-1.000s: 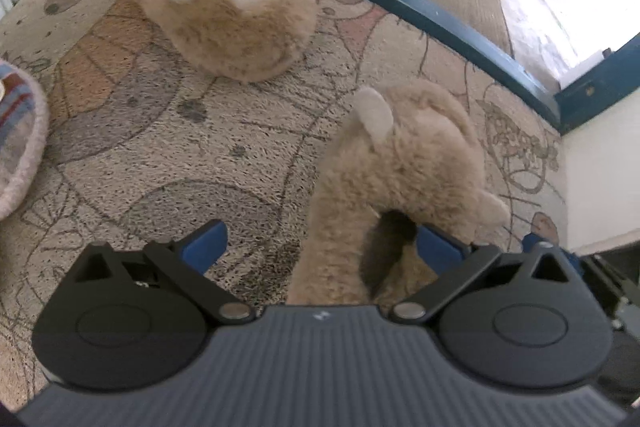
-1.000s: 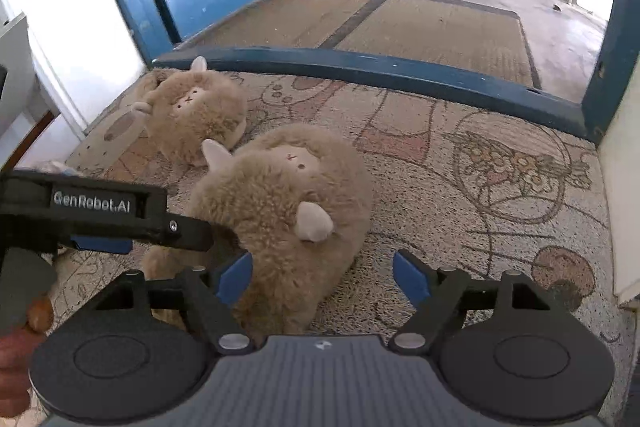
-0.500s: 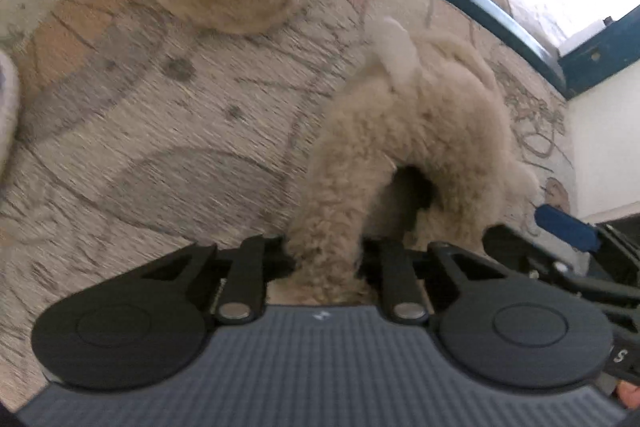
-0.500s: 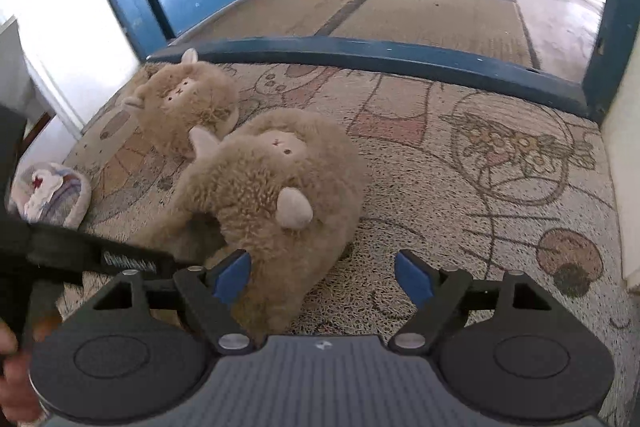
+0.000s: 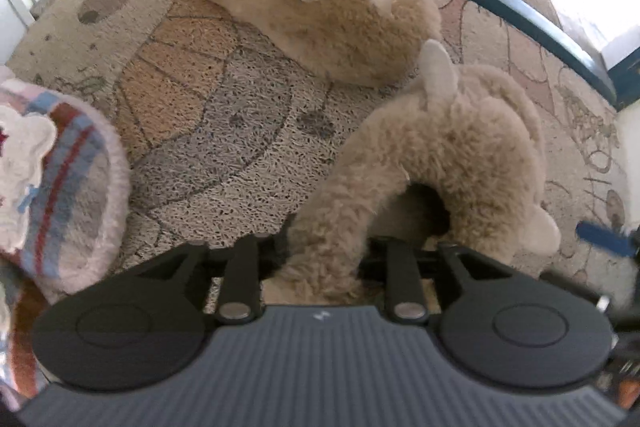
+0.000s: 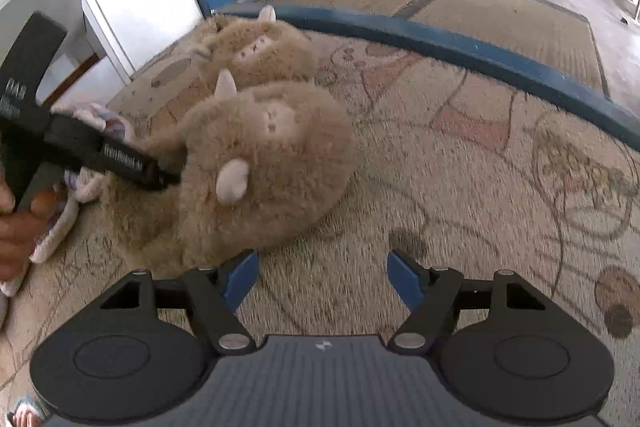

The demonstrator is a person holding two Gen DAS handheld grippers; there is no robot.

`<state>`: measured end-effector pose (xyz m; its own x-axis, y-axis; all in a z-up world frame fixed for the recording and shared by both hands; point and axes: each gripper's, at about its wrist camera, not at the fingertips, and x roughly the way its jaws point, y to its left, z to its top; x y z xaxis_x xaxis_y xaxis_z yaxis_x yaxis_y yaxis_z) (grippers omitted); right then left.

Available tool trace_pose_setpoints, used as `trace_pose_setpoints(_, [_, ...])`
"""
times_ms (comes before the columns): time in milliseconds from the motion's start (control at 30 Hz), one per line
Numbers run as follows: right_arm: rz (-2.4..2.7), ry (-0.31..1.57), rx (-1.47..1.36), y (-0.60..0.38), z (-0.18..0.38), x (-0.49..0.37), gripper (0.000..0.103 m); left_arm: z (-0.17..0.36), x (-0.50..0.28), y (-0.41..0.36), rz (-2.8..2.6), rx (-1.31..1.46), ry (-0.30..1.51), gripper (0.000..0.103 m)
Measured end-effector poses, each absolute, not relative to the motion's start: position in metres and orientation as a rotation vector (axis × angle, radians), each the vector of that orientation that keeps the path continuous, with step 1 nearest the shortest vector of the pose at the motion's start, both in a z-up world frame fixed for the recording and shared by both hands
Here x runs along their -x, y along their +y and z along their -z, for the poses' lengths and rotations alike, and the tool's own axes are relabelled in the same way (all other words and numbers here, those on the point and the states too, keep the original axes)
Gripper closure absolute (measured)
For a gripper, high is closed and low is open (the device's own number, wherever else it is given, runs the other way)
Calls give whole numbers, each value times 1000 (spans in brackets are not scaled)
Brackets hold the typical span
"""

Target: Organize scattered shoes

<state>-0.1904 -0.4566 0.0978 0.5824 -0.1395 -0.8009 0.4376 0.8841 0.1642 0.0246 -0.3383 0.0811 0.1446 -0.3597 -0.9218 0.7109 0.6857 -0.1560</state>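
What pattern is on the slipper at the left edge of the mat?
The striped slipper has red, blue and grey stripes with pink fluffy trim, clearest in the left wrist view.

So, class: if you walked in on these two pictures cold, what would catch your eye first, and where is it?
Two fluffy tan sheep-faced slippers lie nose to side on a patterned doormat. The near slipper has its heel wall between the fingers of the left gripper, whose jaws have just been opening a little around it. The far slipper lies by the blue threshold, and the right gripper hovers open over bare mat.

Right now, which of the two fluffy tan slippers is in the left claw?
The near slipper, heel rim pinched in the left claw. The far slipper, by the blue door sill, lies free.
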Motion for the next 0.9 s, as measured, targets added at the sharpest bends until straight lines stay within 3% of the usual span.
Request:
trace_pose_setpoints(100, [366,844,-384,-469,-107,179,23,-93,-17,-333,766,-344,1130,27])
trace_pose_setpoints(300, [351,807,-442,-499,-106,142,17,-109,-1,-317,720,-289,1151,6])
trace_pose_setpoints(400, [296,844,-460,-508,-96,122,15,-99,15,-320,733,-350,1152,1])
trace_pose_setpoints(467, [266,860,-504,-517,-90,111,16,-86,22,-324,707,-407,1166,1])
trace_pose_setpoints(500, [246,865,-517,-518,-89,110,21,-81,21,-324,700,-406,1179,1])
trace_pose_setpoints(533, [226,870,-529,-519,-87,108,34,-77,19,-322,692,-395,1185,1])
trace_pose_setpoints(600, [190,876,-542,-519,-85,108,49,-75,15,-317,681,-374,1190,1])
trace_pose_setpoints(733, [186,887,-505,-506,-86,112,62,-75,9,-311,684,-349,1174,7])
trace_pose_setpoints(867, [206,893,-522,-502,-88,118,65,-75,3,-307,716,-291,1186,51])
trace_pose_setpoints(900, [210,895,-526,-500,-88,120,66,-76,4,-308,716,-297,1180,54])
